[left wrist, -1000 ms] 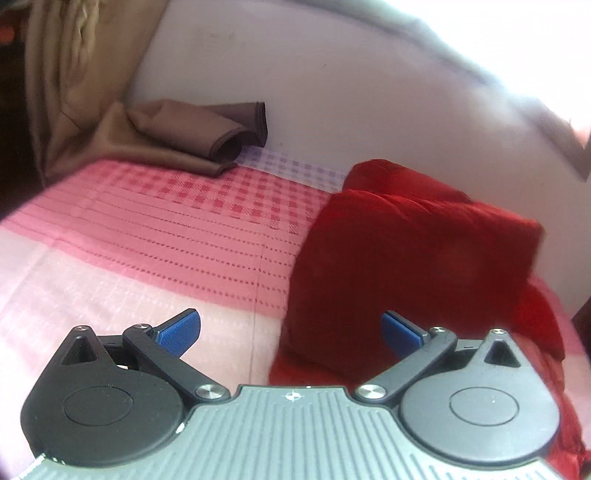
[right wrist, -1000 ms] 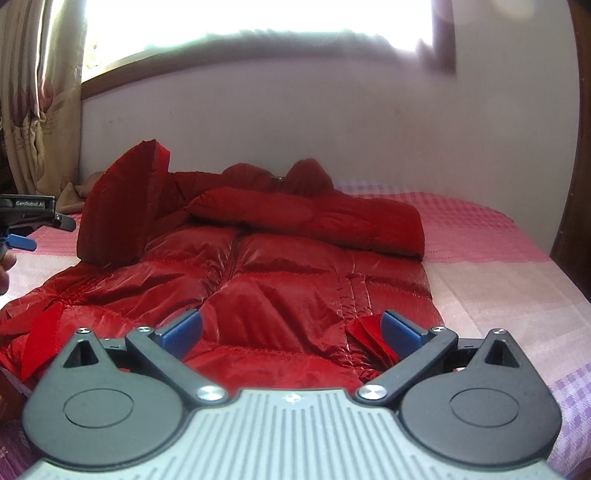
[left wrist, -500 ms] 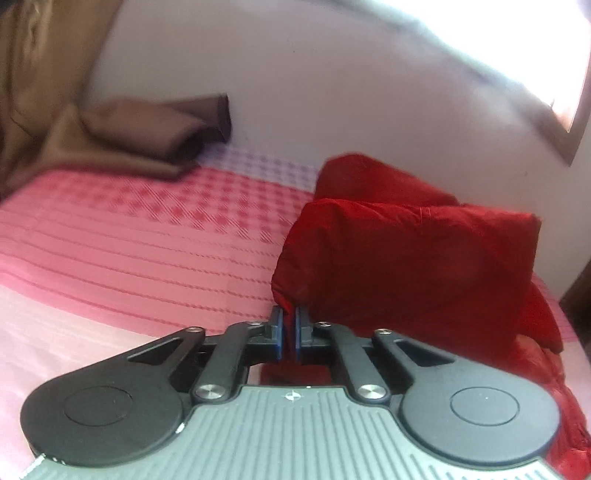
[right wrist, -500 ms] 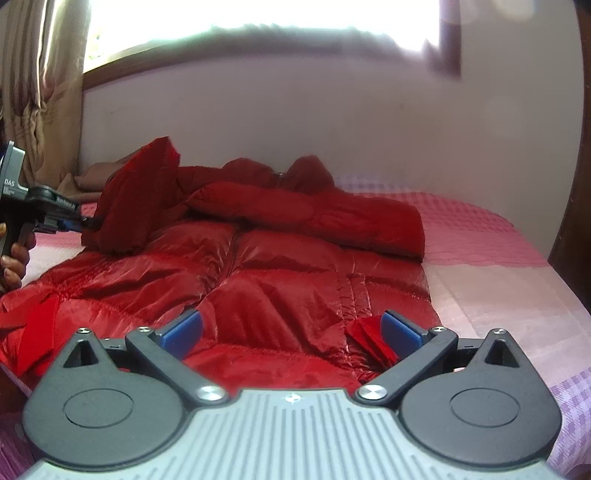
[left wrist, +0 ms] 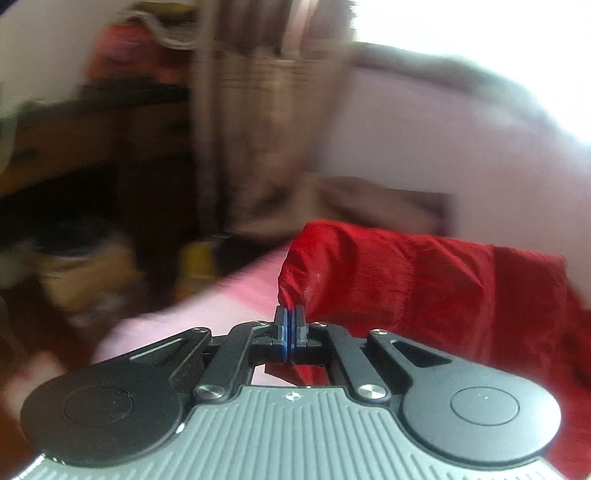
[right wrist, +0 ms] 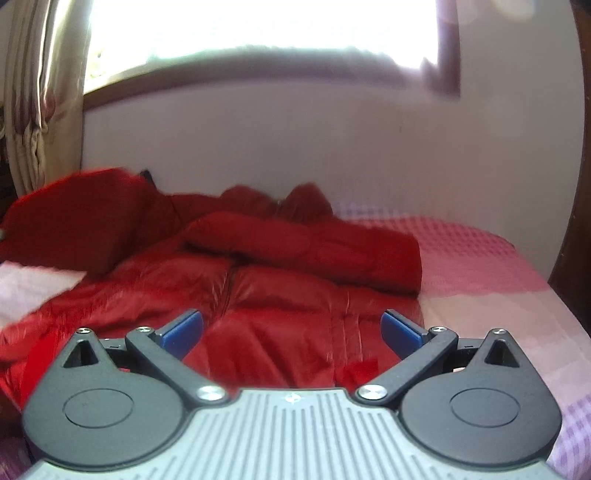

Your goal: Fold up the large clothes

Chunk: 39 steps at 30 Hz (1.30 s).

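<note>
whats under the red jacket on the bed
The red jacket lies on a pink checked bedspread, which shows around its edges. Whatever lies directly beneath the jacket is covered and cannot be seen.

We see a pink checked bedspread (right wrist: 480,266) below a plain pale wall (right wrist: 295,147), beige striped curtains (right wrist: 33,92) beside a bright wood-framed window (right wrist: 258,33).

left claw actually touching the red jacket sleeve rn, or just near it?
Touching. In the left wrist view the left claw has its jaws closed together on a fold of the red jacket sleeve; red fabric shows directly behind and below the pinch.
</note>
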Tool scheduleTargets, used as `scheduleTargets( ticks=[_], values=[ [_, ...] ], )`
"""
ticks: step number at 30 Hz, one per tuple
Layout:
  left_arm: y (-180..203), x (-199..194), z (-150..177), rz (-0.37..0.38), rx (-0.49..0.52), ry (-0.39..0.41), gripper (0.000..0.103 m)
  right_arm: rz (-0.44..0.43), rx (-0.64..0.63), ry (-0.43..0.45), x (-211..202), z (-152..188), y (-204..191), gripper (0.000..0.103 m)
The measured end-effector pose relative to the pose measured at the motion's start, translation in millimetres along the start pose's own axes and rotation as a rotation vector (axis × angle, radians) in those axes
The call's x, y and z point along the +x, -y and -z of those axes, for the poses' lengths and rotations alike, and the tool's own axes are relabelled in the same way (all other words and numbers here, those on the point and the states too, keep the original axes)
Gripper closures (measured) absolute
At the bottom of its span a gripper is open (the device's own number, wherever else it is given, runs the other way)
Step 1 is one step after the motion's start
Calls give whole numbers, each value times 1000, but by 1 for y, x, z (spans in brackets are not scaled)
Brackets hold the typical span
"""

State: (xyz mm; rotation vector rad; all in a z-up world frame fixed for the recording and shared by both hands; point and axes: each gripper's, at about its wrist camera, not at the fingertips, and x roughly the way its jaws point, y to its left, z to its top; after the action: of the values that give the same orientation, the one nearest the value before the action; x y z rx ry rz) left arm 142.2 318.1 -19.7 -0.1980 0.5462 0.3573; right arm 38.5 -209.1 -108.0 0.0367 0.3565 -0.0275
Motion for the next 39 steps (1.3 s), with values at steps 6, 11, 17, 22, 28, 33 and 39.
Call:
scheduleTargets(
  ticks=[6,11,17,22,28,33,39],
  values=[
    [-38,4,5,-142,-26,-10,102,-31,-102,43,48,-34,-18,0],
    [-23,-28,25,-11,-33,35,32,-58,-259,36,115,-48,-64,0],
    [41,-67,64,184,104,82,9,21,-425,18,192,-48,-113,0],
    [71,-74,98,320,115,-14,9,74,-515,-85,246,-46,-123,56],
    [76,-77,113,341,188,-50,9,158,-275,18,189,-87,-18,91],
    [70,-75,108,334,223,-44,5,382,-111,99,97,-112,139,91],
    [72,-73,115,393,218,-138,5,574,94,-42,53,-78,298,91]
  ],
)
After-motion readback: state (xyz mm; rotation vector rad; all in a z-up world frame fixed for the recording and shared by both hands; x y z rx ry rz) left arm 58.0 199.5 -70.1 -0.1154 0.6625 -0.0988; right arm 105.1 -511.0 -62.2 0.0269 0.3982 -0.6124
